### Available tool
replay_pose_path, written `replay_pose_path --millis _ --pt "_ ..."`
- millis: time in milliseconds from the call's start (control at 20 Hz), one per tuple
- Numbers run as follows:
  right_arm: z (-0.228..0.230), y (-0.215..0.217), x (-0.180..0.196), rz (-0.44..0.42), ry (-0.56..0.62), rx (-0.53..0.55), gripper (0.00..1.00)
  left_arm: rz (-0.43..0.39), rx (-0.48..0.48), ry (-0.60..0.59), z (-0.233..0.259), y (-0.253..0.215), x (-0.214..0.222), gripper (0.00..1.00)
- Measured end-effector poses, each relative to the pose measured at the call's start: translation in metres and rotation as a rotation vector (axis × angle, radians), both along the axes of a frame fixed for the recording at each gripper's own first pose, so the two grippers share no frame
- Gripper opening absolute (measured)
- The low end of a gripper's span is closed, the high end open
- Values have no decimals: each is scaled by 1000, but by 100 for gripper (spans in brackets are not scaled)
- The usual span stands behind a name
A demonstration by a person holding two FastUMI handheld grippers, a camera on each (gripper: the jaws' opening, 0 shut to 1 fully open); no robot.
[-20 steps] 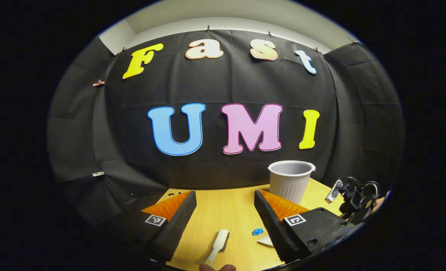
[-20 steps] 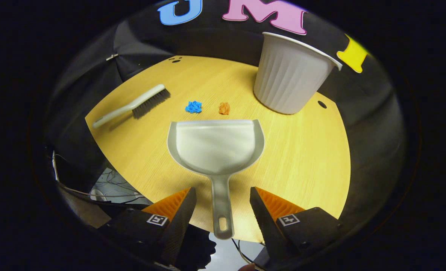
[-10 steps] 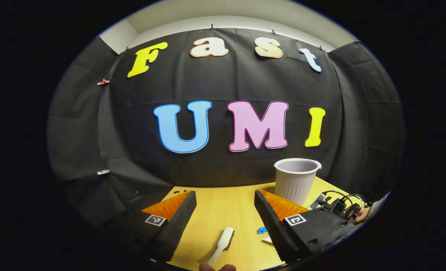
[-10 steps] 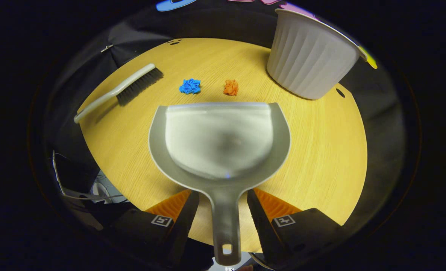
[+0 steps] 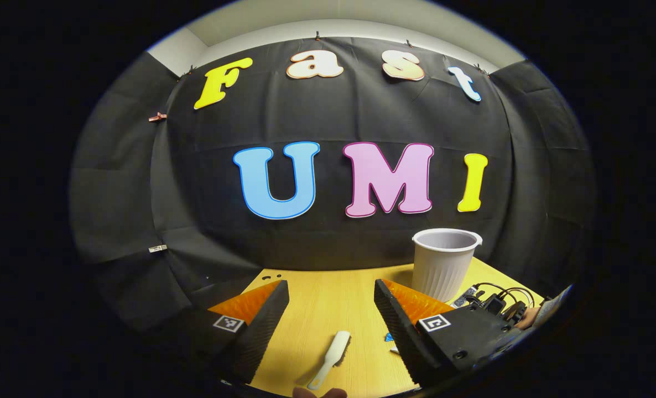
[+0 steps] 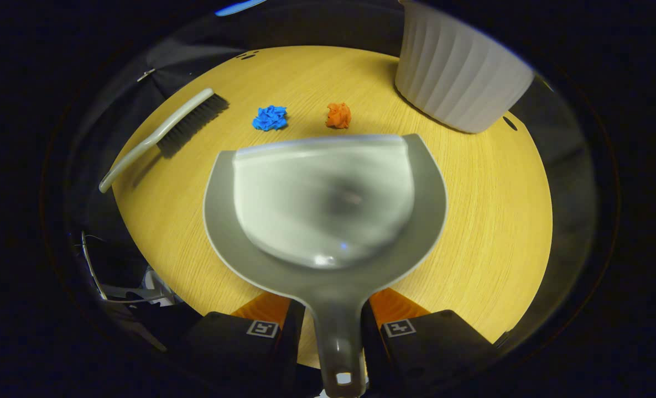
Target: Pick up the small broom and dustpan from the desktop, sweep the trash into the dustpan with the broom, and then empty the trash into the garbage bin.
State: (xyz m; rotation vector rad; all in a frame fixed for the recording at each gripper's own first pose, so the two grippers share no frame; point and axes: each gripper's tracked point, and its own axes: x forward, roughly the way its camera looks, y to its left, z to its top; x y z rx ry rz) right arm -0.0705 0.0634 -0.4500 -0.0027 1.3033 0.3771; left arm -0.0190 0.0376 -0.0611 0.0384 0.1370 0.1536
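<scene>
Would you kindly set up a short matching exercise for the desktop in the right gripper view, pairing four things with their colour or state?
Things:
1. broom
2. dustpan
3. left scrap
4. right scrap

Descriptions:
A. orange
B. handle between the right gripper fingers
C. blue
D. lying untouched at the desktop's left edge

Pairs: 1-D, 2-B, 3-C, 4-A

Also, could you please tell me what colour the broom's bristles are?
The broom's bristles are black, clearest in the right gripper view.
</scene>
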Motion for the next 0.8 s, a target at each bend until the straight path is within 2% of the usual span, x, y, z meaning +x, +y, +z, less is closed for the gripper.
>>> replay_pose_path --millis 50,100,200,250,350,400,450,500,650,800 --pt "1 0 0 2 0 0 52 5 -4 7 -3 0 2 99" --pt "0 0 0 15 -1 -2 44 10 -8 16 -6 0 4 99" --pt "1 2 2 4 -13 2 48 28 -5 37 -14 0 9 99" --pt "-1 2 2 8 -11 0 40 38 6 45 -16 2 10 99" --pt "1 2 4 38 -40 12 38 50 21 63 -21 6 14 99" --pt "2 1 1 53 -45 13 42 52 24 75 -24 8 16 99" --pt "3 -1 -1 67 -54 11 36 52 27 89 -29 9 17 99" --pt "6 -3 -2 84 -64 12 36 49 24 106 -33 10 18 99" --pt "23 -11 -7 102 -96 31 36 -1 1 198 -63 10 25 99" --pt "38 -25 -12 109 -125 36 36 -96 -35 387 -119 0 21 98"
